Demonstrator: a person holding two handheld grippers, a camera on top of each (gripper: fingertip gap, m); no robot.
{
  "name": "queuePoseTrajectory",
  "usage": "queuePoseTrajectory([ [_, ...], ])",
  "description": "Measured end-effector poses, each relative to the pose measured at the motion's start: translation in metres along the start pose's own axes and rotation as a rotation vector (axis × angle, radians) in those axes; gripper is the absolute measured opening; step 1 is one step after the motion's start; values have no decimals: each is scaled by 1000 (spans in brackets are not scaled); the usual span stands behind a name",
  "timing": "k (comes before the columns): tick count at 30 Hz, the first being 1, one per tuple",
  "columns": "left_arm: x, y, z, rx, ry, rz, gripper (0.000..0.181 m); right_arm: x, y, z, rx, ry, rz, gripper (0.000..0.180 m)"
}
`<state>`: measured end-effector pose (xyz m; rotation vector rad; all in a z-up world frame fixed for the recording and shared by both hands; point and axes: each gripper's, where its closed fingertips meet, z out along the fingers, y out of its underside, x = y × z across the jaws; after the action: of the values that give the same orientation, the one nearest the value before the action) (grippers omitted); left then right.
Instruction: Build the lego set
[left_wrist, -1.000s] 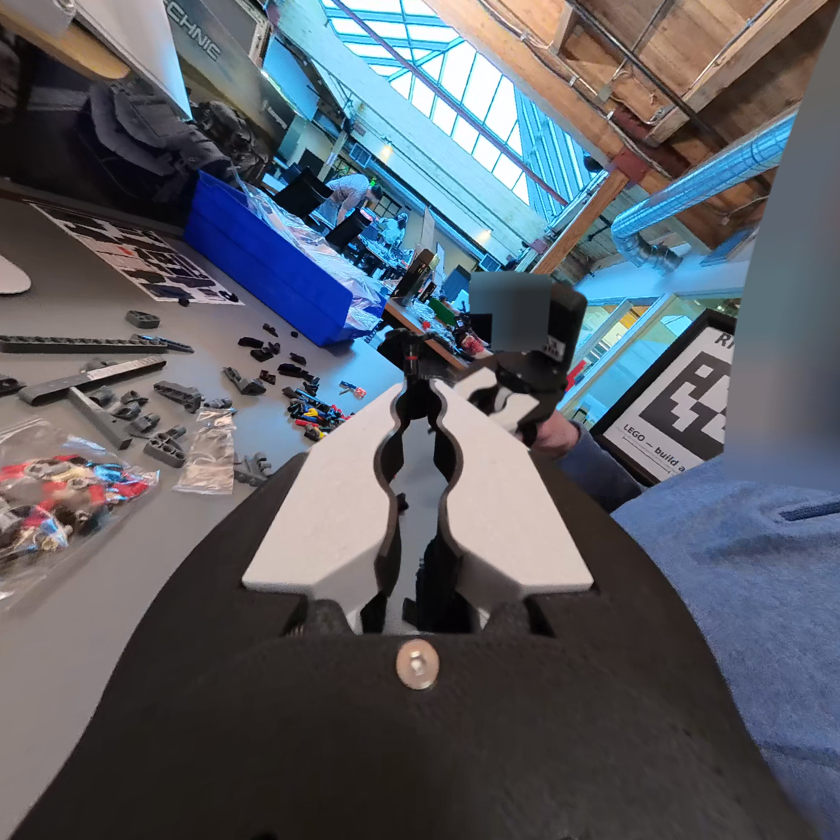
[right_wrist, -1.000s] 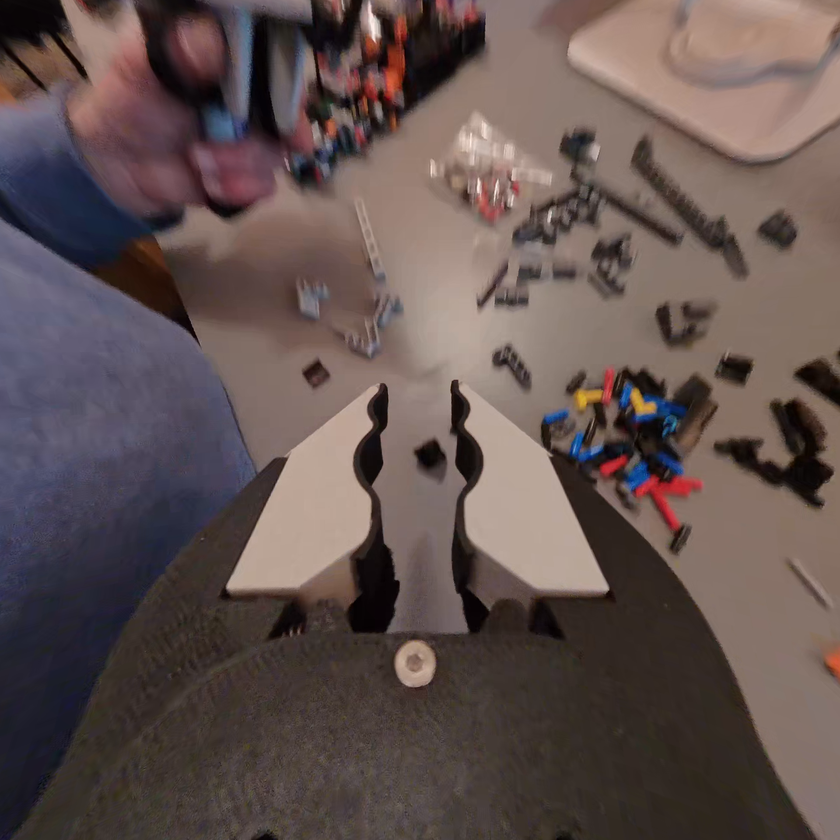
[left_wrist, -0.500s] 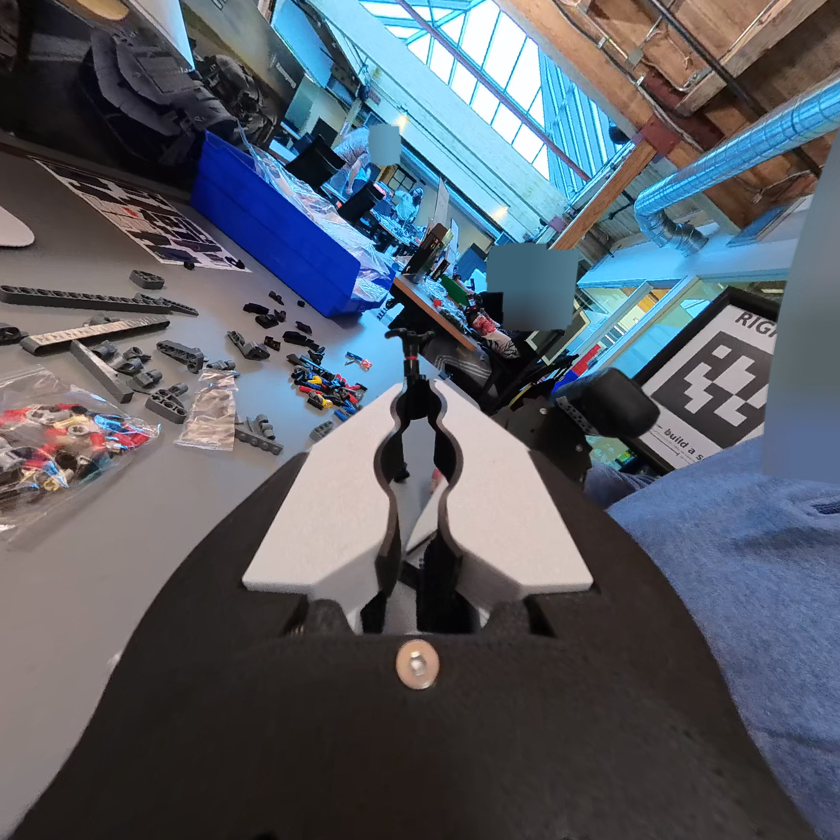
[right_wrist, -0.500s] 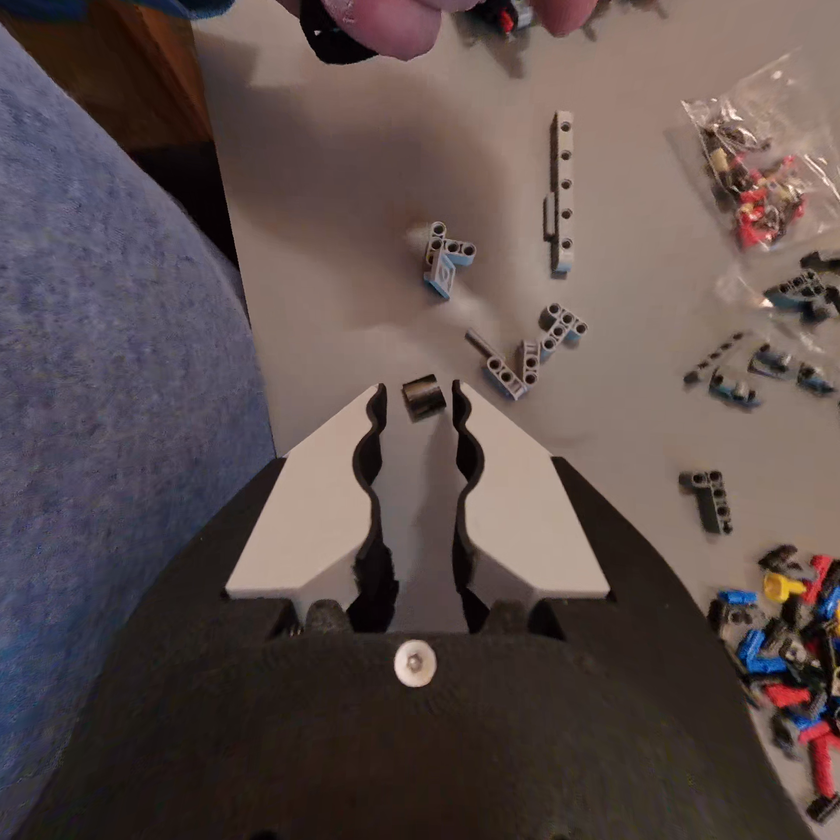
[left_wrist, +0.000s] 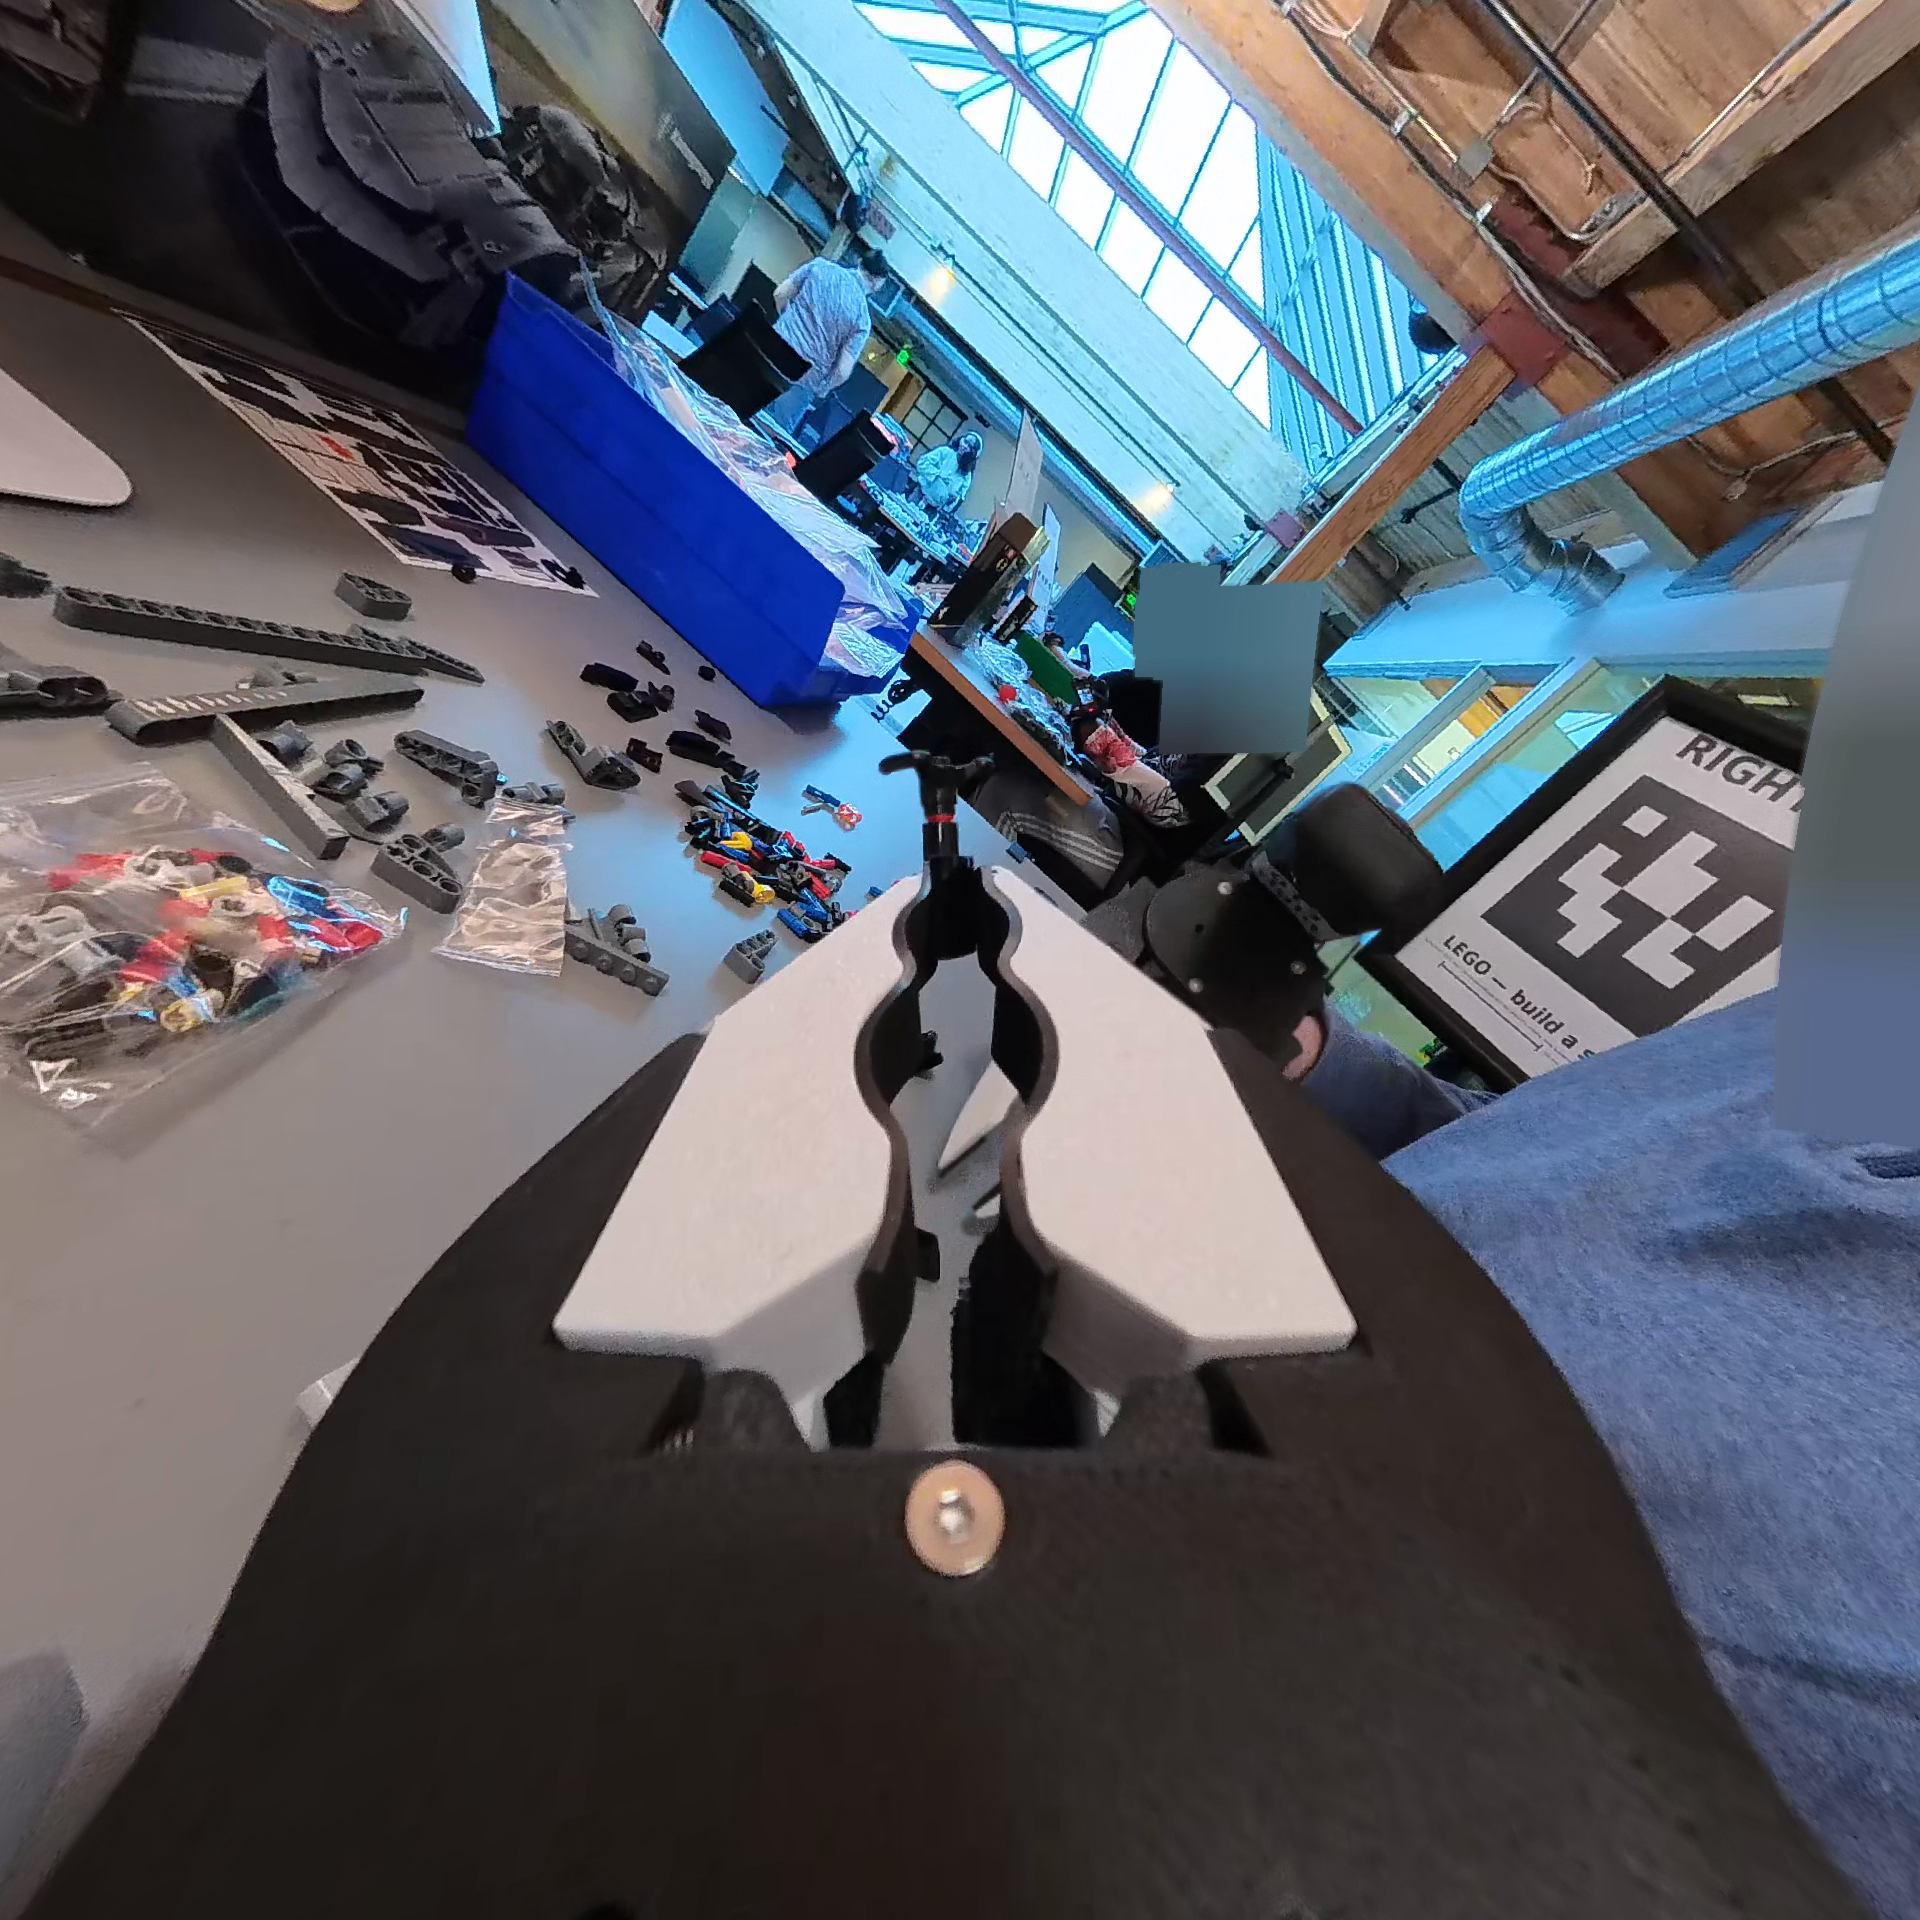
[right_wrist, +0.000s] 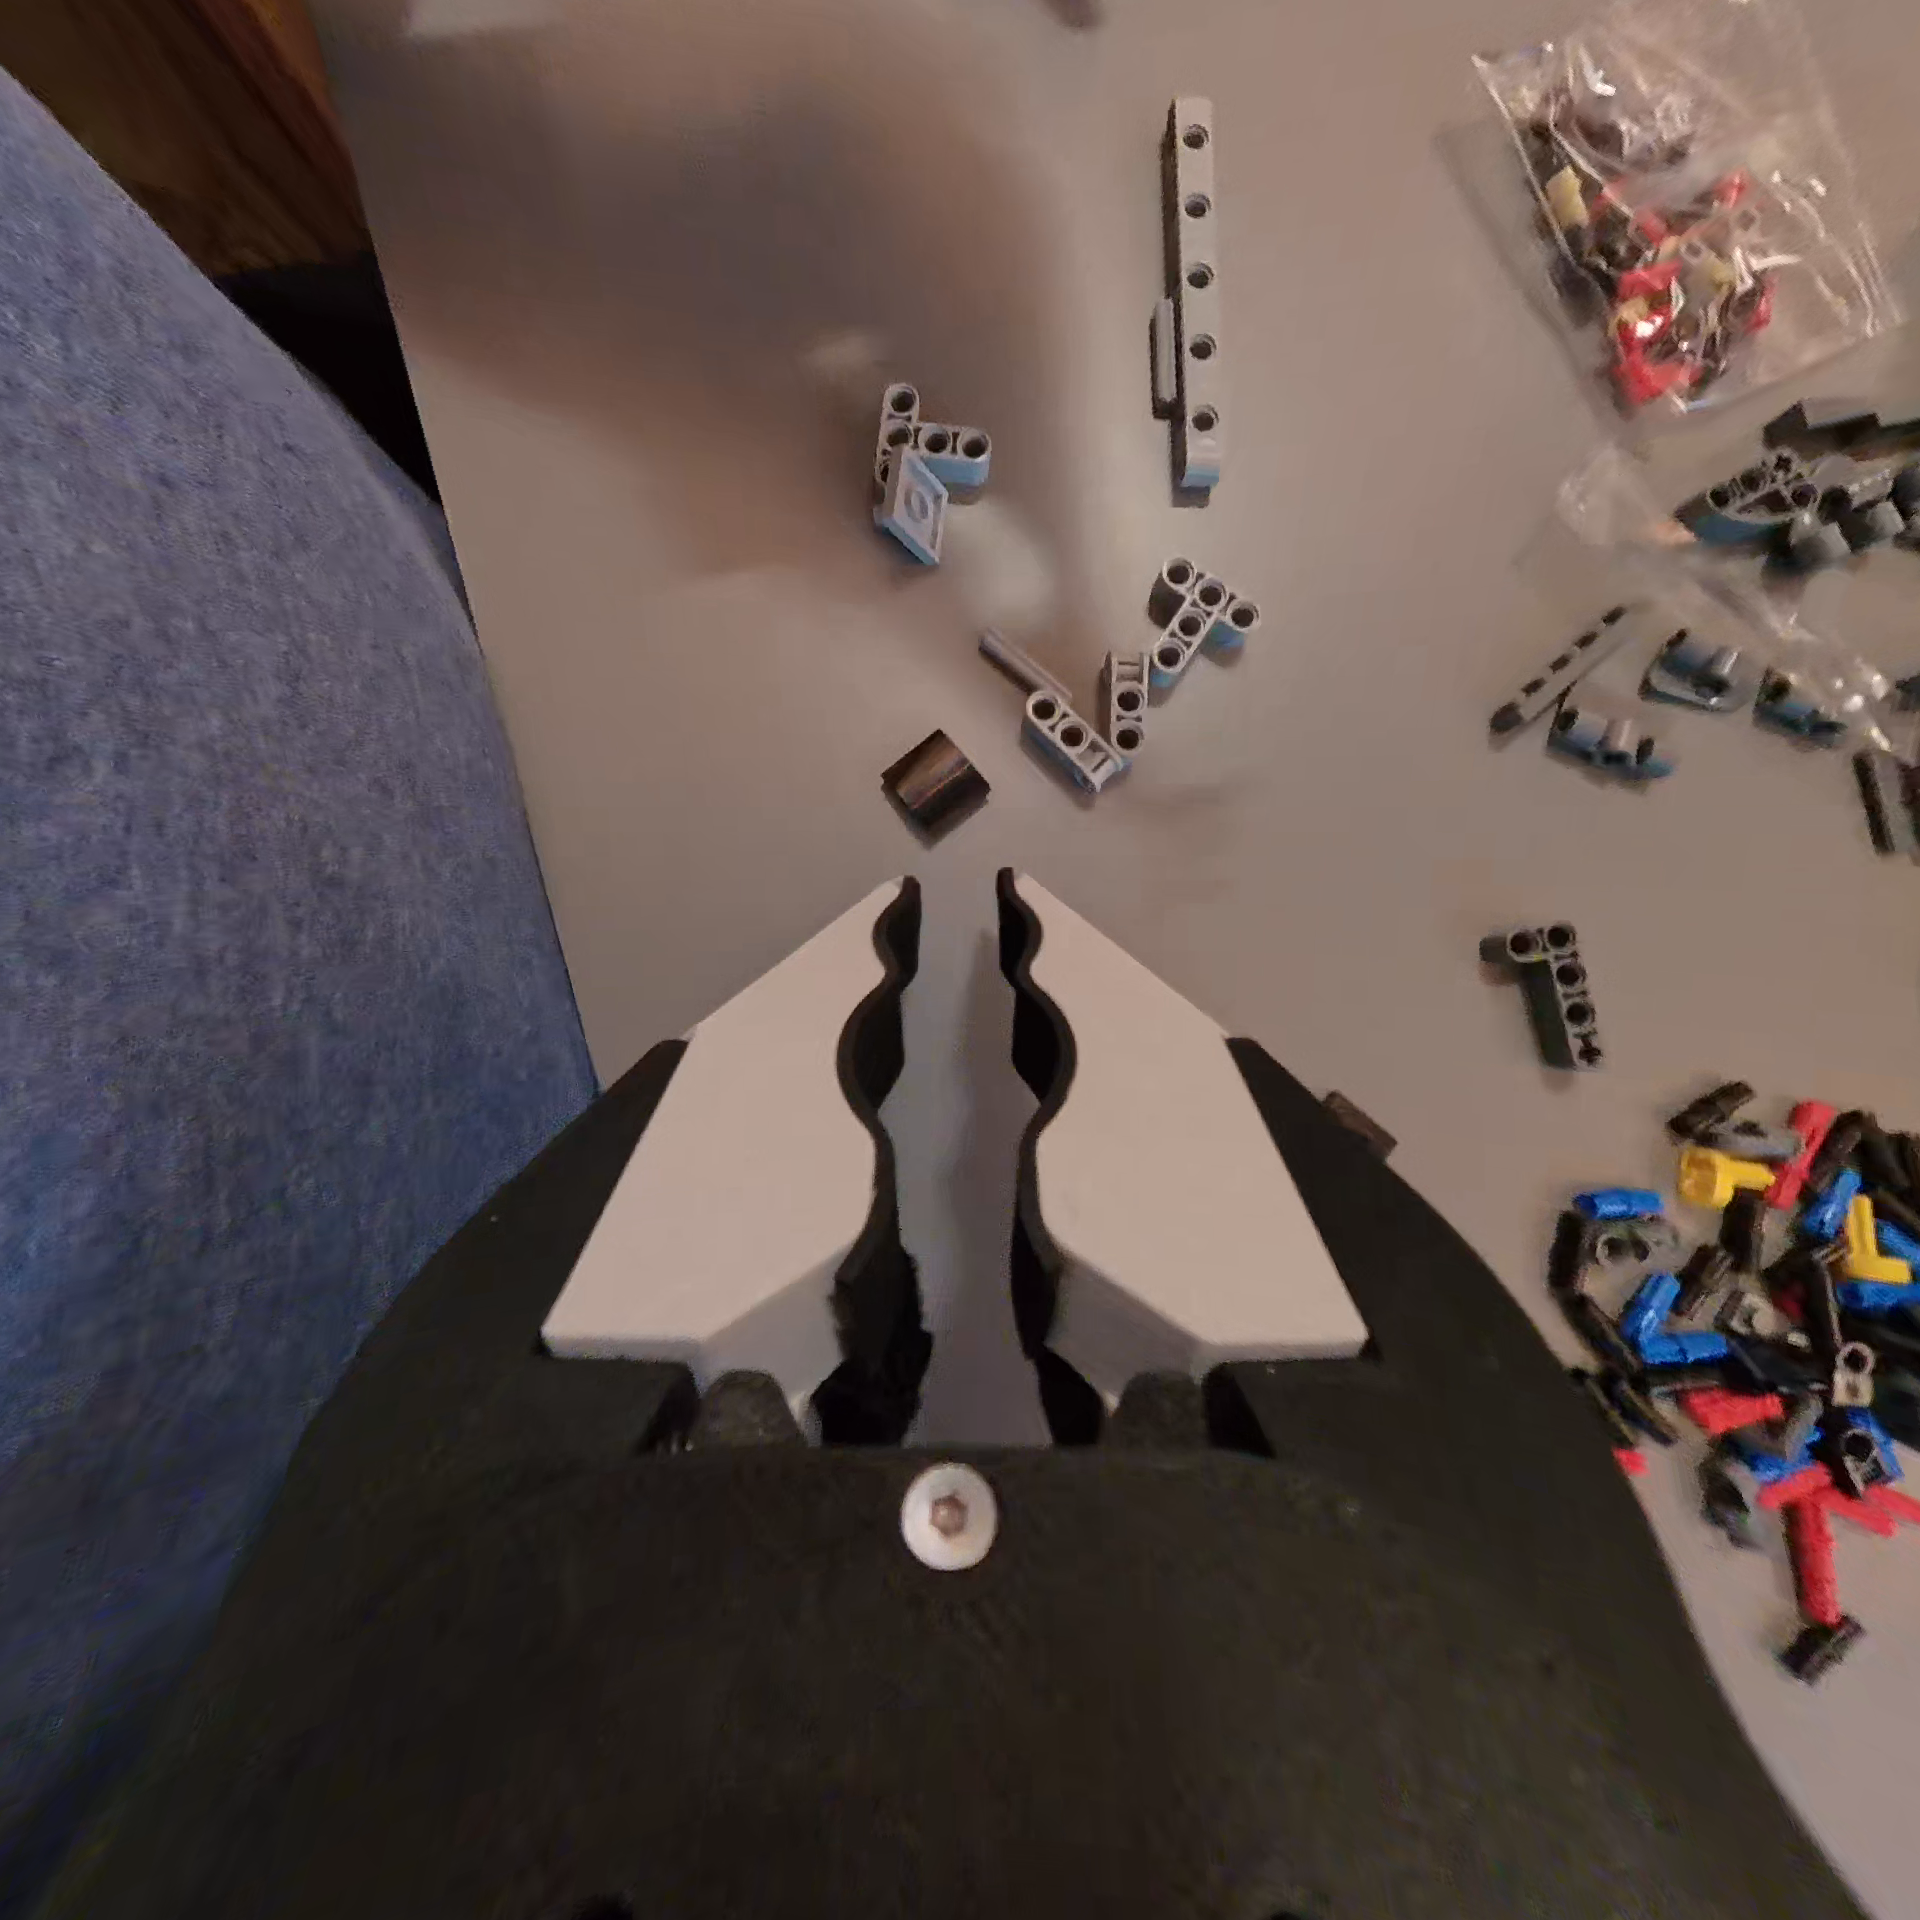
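A small black piece (right_wrist: 935, 781) is seen on the grey bench (right_wrist: 665, 644), just ahead of the right gripper (right_wrist: 958, 879), whose jaws are parted and empty. The left gripper (left_wrist: 961, 881) is held aloft, jaws narrowly parted, nothing gripped

A grey worktop (right_wrist: 665, 665) carries loose parts. A small black block (right_wrist: 935, 781) lies near its edge. Just right of the block sit grey beams (right_wrist: 1101, 707), and beyond them a long grey beam (right_wrist: 1193, 301). Farther right of the block lie a clear bag (right_wrist: 1662, 197) of mixed parts and a pile of coloured pins (right_wrist: 1787, 1330). Far across the worktop from the block lie a printed sheet (left_wrist: 353, 468) and a blue bin (left_wrist: 665, 520).
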<state>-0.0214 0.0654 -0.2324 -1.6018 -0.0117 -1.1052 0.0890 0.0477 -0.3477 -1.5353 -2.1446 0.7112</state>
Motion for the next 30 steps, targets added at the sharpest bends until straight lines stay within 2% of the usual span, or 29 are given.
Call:
queuePoseTrajectory([
  [3,-2,2,-1,-8,-12,-6,4,-3,-6,-1,11,-7,61,23],
  [6,-1,4,-1,-12,-12,-6,4,-10,-19,4,37,-21,159,25],
  [9,-1,7,-2,-20,-23,5,4,-10,-13,19,-13,12,260,32],
  [14,-2,5,-7,-11,-25,0,4,-2,-10,24,-44,105,229,13],
  [21,-1,2,-12,-6,-23,12,4,-2,-11,20,17,97,172,13],
  [24,-1,1,-13,0,-27,14,4,0,-27,6,183,28,285,13],
  [28,3,3,-9,-1,-24,28,4,14,-65,-44,629,-205,563,13],
  [30,7,5,-5,-5,-19,37,4,23,-72,-64,784,-310,654,13],
])
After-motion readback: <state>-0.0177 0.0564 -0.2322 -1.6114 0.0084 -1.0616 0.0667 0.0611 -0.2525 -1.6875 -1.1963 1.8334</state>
